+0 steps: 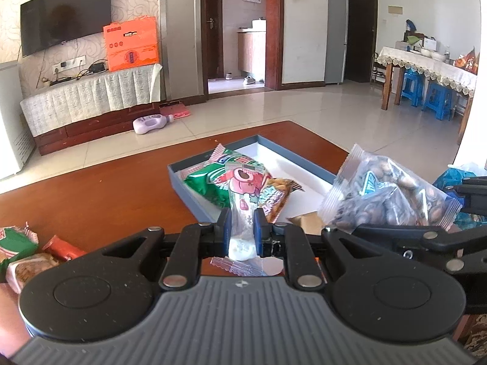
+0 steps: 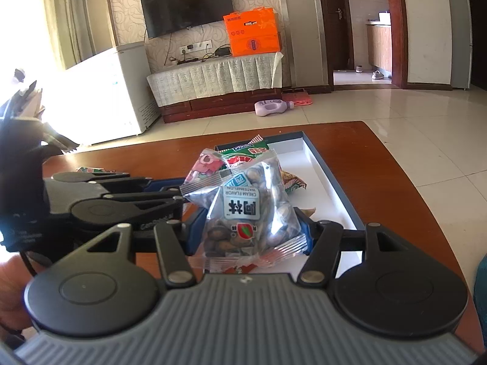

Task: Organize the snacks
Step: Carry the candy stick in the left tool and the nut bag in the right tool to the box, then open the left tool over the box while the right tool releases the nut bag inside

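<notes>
My left gripper [image 1: 241, 222] is shut on a small pink bear-printed packet [image 1: 243, 191], held upright over the near edge of the grey tray [image 1: 194, 194]. My right gripper [image 2: 248, 231] is shut on a clear bag of watermelon seeds [image 2: 243, 210], which also shows at the right of the left wrist view as the seed bag [image 1: 392, 194]. Both packets hang above the tray's near side. A green snack packet [image 1: 210, 182] and an orange-brown packet [image 1: 274, 197] lie inside the tray on its white floor.
The tray rests on a reddish wooden table [image 1: 100, 188]. Loose snack packets [image 1: 27, 252] lie at the table's left. A blue bag [image 1: 459, 179] sits at the far right. The tray's right half [image 2: 322, 182] is bare white. Beyond the table is tiled floor.
</notes>
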`<action>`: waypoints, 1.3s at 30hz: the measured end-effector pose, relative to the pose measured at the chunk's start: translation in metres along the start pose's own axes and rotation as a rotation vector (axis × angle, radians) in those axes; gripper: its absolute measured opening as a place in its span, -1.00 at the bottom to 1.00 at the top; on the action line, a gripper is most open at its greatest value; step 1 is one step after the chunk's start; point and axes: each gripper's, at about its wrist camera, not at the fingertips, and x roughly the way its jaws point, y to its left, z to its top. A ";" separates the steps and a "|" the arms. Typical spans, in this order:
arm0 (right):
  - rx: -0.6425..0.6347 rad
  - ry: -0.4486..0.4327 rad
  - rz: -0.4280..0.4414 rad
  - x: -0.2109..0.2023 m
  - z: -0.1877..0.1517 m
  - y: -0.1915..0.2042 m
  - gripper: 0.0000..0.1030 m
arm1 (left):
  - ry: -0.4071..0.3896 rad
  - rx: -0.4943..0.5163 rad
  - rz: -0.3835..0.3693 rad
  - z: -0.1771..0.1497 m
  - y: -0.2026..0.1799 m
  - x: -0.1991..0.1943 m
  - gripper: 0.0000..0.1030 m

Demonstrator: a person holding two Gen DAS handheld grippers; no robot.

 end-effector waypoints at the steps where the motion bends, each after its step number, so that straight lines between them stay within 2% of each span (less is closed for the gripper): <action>1: 0.004 -0.001 -0.003 0.000 0.001 -0.002 0.21 | 0.000 -0.001 -0.003 0.001 -0.001 0.002 -0.65; 12: 0.032 -0.002 -0.037 -0.001 0.000 -0.012 0.21 | 0.001 0.017 -0.027 0.011 -0.017 0.032 -0.65; 19: 0.058 0.003 -0.074 0.000 0.000 -0.022 0.21 | 0.004 -0.010 -0.040 0.019 -0.015 0.051 -0.65; 35: 0.061 0.019 -0.086 0.004 0.002 -0.026 0.21 | 0.037 -0.017 -0.041 0.030 -0.019 0.111 -0.65; 36: 0.061 0.018 -0.086 0.004 0.003 -0.026 0.19 | 0.041 -0.017 -0.041 0.031 -0.020 0.115 -0.65; 37: 0.059 0.020 -0.082 0.005 0.003 -0.026 0.04 | 0.043 -0.016 -0.043 0.031 -0.021 0.119 -0.65; 39: 0.057 0.026 -0.072 0.006 0.002 -0.025 0.00 | 0.048 -0.016 -0.046 0.029 -0.021 0.125 -0.65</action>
